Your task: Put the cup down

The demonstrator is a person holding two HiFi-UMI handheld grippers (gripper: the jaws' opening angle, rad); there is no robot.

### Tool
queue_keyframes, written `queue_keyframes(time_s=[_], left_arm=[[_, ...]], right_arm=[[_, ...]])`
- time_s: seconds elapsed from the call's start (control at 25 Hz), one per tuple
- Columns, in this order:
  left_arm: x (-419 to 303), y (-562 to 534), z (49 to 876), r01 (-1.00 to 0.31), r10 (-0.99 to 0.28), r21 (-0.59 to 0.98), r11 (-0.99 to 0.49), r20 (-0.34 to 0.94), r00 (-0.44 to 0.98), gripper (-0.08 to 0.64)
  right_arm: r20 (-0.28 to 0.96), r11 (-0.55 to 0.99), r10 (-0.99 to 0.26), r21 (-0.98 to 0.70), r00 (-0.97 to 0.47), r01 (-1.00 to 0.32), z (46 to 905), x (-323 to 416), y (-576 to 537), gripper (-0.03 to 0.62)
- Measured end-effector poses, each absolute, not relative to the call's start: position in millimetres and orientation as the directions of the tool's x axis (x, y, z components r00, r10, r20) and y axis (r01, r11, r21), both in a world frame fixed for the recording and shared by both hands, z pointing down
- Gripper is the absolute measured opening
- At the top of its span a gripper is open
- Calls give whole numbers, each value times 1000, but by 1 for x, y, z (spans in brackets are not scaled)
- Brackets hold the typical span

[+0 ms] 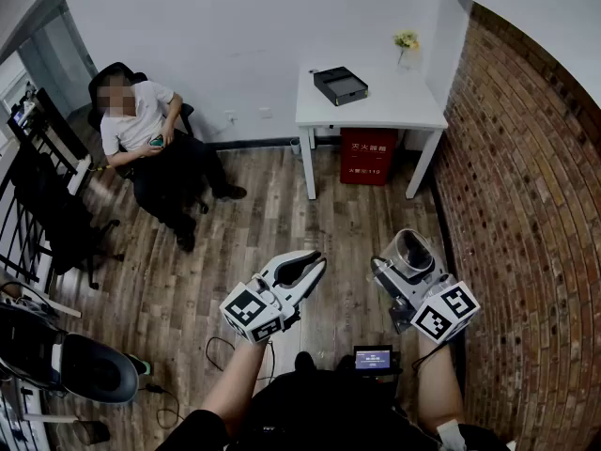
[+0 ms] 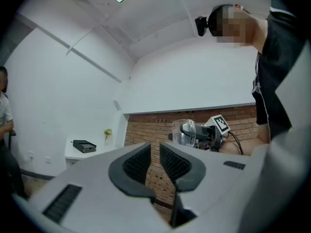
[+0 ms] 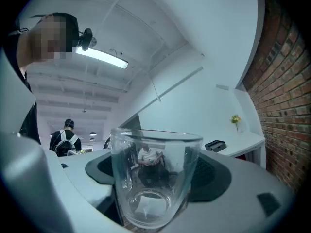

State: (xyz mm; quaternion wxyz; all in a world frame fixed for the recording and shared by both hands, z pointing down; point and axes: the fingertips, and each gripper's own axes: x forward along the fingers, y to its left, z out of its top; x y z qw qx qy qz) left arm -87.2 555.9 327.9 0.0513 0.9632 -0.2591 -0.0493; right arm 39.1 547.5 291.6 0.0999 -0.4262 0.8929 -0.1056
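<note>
While the left gripper (image 1: 310,266) hangs idle above the wooden floor (image 1: 244,224), its fingers drawn together on nothing, the right gripper (image 1: 410,256) has its fingers spread wide and pressed on the clear glass cup (image 3: 155,178), holding it upright so it cannot slip. The cup is in the air, well apart from the white desk (image 1: 394,111) ahead, probably where it will be put down.

Open wooden floor (image 1: 272,205) runs ahead of both jaws to the white table (image 1: 385,109), which bears a black box (image 1: 340,85) and a flower vase (image 1: 406,45). The brick wall (image 1: 526,205) crowds my right gripper (image 1: 410,255), its jaws filled by the glass cup (image 1: 413,248). I see a seated person (image 1: 150,139) far left of the jaws.
</note>
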Motion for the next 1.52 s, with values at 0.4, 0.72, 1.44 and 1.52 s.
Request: queue_keyframes(time_s=[0.4, 0.72, 1.44, 1.52], left_arm=[[-86, 558, 334, -493, -503, 135, -860, -61, 862, 61], [-81, 555, 340, -505, -513, 131, -853, -41, 857, 61], [-21, 534, 344, -537, -545, 124, -834, -46, 837, 97], [-14, 532, 348, -543, -551, 126, -830, -40, 833, 106]], right_arm=[[-85, 607, -788, -279, -610, -744, 296, 42, 548, 414], [-69, 604, -790, -255, -609, -755, 298, 48, 547, 414], [-44, 626, -770, -245, -637, -740, 315, 103, 526, 414], [-40, 630, -766, -247, -641, -737, 319, 109, 523, 414]])
